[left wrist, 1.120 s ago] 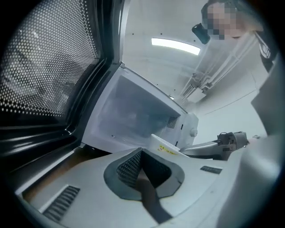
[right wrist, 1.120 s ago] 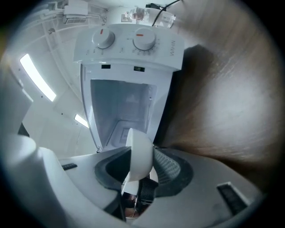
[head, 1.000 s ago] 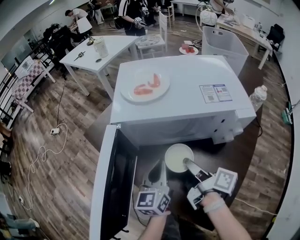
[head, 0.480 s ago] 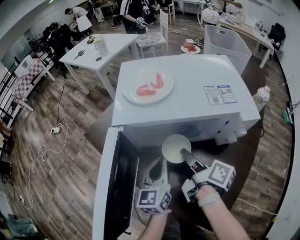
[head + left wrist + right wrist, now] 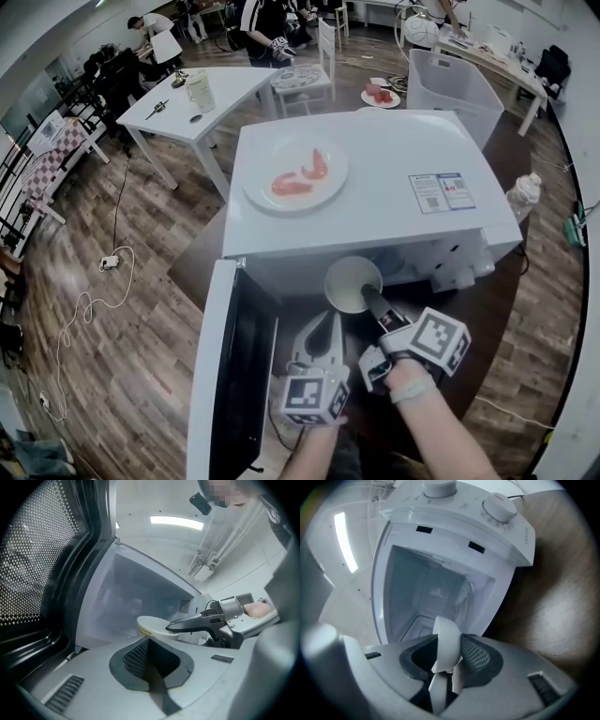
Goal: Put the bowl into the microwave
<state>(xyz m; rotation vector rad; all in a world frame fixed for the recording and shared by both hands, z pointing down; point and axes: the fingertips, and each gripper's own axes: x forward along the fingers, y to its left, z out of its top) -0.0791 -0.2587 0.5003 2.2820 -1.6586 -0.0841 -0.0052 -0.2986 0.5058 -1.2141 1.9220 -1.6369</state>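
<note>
Sticker (image 5: 442, 191) on microwave (image 5: 394, 155) top, print illegible; bowl (image 5: 349, 281) in right gripper (image 5: 368, 296)

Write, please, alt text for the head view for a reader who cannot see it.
The right gripper holds a white bowl by its rim at the mouth of a white microwave, whose door stands open to the left. The left gripper hangs empty beside it, and a plate of red food sits on the microwave.
</note>
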